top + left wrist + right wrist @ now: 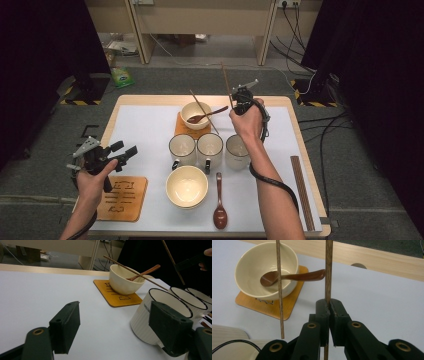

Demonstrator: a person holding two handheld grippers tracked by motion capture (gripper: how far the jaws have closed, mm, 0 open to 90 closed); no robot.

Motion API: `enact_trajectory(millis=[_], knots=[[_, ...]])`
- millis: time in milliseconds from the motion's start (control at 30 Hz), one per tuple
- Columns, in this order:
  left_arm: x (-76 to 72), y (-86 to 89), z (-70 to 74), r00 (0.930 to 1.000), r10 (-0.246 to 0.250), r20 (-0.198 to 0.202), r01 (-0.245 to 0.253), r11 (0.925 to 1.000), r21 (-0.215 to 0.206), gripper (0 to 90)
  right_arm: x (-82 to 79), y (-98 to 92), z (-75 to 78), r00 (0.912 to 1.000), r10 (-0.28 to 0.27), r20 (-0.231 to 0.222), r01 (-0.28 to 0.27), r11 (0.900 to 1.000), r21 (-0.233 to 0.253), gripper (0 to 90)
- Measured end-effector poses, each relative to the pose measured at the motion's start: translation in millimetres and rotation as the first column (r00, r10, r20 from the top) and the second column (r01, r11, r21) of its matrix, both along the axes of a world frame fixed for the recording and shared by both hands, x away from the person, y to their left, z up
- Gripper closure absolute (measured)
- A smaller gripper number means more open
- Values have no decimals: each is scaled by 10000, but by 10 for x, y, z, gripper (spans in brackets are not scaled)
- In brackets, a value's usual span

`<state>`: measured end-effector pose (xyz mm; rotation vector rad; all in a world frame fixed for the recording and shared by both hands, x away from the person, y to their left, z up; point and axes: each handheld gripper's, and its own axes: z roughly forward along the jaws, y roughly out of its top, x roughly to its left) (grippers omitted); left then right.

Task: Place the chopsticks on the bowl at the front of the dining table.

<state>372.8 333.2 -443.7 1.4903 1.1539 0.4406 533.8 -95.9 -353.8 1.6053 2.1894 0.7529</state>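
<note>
My right gripper (240, 98) (329, 304) is shut on a thin wooden chopstick (226, 79) (328, 270), held just right of the far cream bowl (195, 115) (265, 268). That bowl sits on a wooden coaster (268, 306) (117, 296) and holds a brown spoon (292, 277) (143, 272). A second chopstick (202, 111) (279, 285) (135, 272) rests across the bowl's rim. My left gripper (125, 148) (115, 322) hovers open over the table's left side with nothing between its jaws.
Three white mugs (210, 148) stand in a row mid-table; the nearest one (155, 315) is close to my left gripper. A second cream bowl (187, 186), a brown spoon (219, 207), a wooden coaster (122, 197) and a wooden strip (301, 192) lie along the front.
</note>
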Motion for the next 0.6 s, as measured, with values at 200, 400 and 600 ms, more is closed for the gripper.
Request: enact_trajectory(millis=[200, 400, 600], knots=[[-1, 4, 5, 10000, 10, 16, -10, 10000, -7, 246, 1, 15, -17, 10000, 65, -42, -65, 10000, 36, 855], [0, 6, 3, 10000, 18, 2, -18, 10000, -26, 246, -1, 55, -32, 9999, 148, -88, -147, 9999, 73, 855], [1, 9, 4, 10000, 26, 11, -26, 10000, -27, 246, 11, 87, -46, 9996, 254, -107, -253, 9996, 103, 854]])
